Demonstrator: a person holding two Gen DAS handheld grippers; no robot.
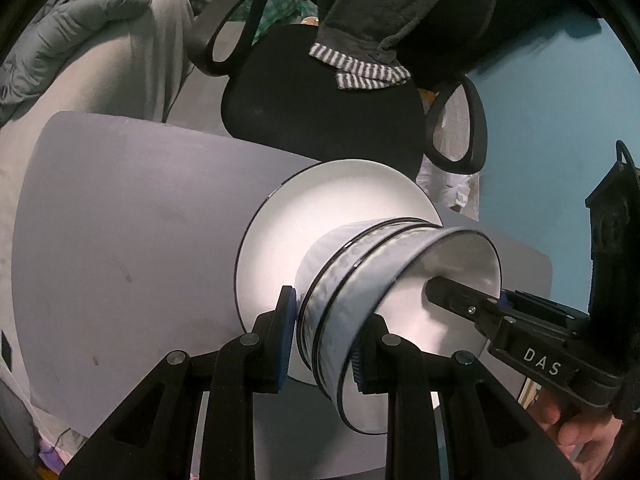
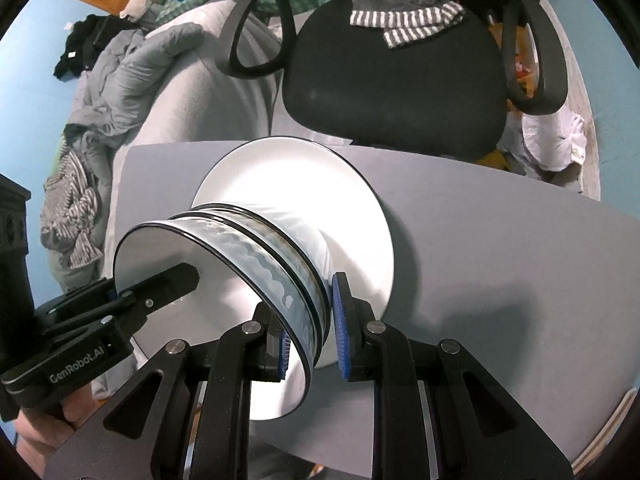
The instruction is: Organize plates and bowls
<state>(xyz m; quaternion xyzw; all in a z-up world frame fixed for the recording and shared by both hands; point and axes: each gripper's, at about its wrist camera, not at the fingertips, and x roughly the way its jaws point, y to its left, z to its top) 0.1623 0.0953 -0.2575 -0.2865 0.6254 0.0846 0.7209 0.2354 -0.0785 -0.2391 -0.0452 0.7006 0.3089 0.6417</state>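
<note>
A stack of nested white bowls point(image 1: 360, 276) with black rims stands on a white plate point(image 1: 304, 216) on the grey table. My left gripper point(image 1: 324, 340) is shut on the stack's near wall, one finger outside and one inside. My right gripper point(image 2: 310, 338) is shut on the opposite wall of the bowl stack point(image 2: 256, 248), above the plate point(image 2: 304, 184). Each gripper shows in the other's view: the right gripper point(image 1: 472, 300) reaches into the bowl from the right, the left gripper point(image 2: 160, 284) from the left.
The grey table point(image 1: 132, 216) ends at a curved far edge. A black office chair point(image 1: 320, 104) with draped dark clothing stands behind it. A grey couch with a jacket point(image 2: 132, 76) is at the left. A teal wall point(image 1: 560, 92) is at the right.
</note>
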